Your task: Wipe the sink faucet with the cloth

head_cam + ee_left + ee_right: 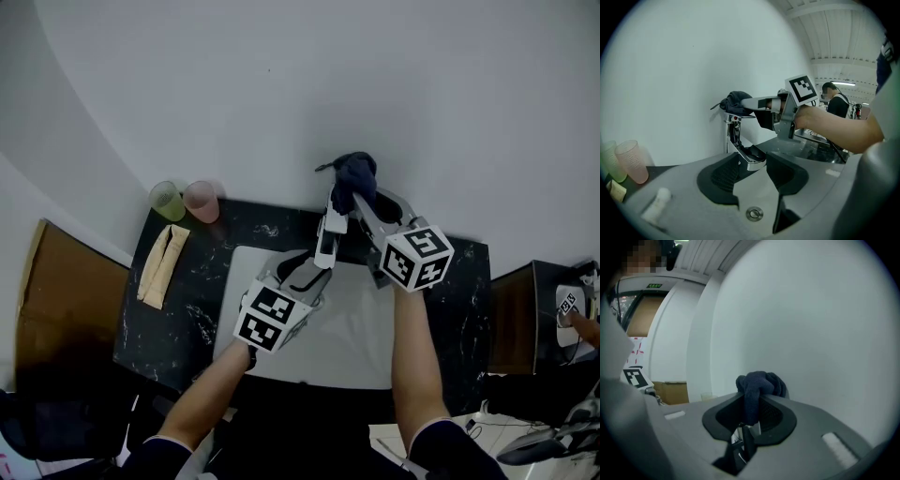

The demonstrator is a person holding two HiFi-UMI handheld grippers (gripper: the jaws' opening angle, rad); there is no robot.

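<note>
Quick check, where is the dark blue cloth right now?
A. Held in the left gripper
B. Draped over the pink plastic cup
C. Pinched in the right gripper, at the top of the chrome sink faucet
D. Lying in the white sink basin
C: the dark blue cloth is pinched between the closed jaws of the right gripper, bunched at the top of the chrome sink faucet.

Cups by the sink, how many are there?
2. The green cup stands at the counter's back left corner; the pink cup is just right of it. None look hidden.
</note>
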